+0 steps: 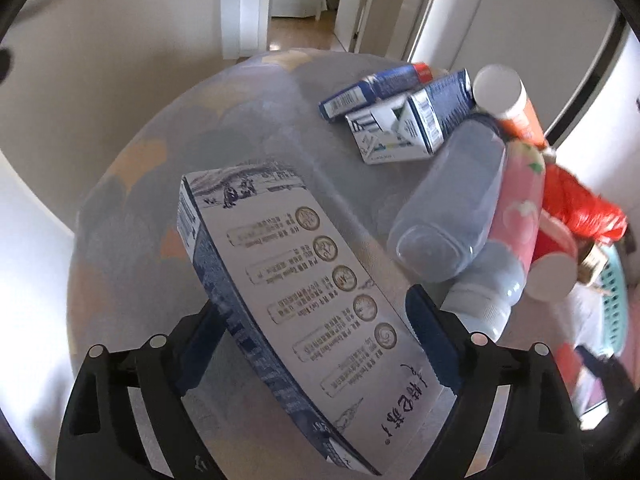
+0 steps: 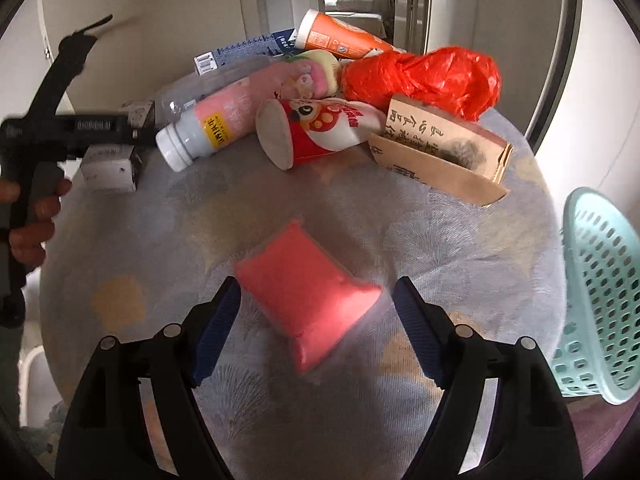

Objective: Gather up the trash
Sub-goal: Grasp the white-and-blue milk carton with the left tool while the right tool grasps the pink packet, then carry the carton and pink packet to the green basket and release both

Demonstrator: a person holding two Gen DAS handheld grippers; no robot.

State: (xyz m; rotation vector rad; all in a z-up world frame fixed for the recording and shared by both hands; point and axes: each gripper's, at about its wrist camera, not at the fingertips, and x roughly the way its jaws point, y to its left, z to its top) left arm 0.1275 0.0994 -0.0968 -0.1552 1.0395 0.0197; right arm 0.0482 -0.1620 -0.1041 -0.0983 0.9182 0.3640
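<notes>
A: What do the left gripper jaws hold?
B: They're spread around a flat blue-and-white carton printed with Korean text, tilted over the round grey counter; contact unclear.
A: The right gripper?
B: Spread, straddling a pink plastic pouch lying on the counter, no legible label.

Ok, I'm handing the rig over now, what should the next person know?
Left gripper: jaws around the long white-and-blue box, pads at its sides, grip unconfirmed.
Right gripper: open, pink packet between the fingers, not pressed.
On the table: bottles, red cup, orange tube, red bag, brown carton, small boxes.
Green basket at the table's right edge; contents unseen.
Left: nearly everything still needs collecting.
</notes>
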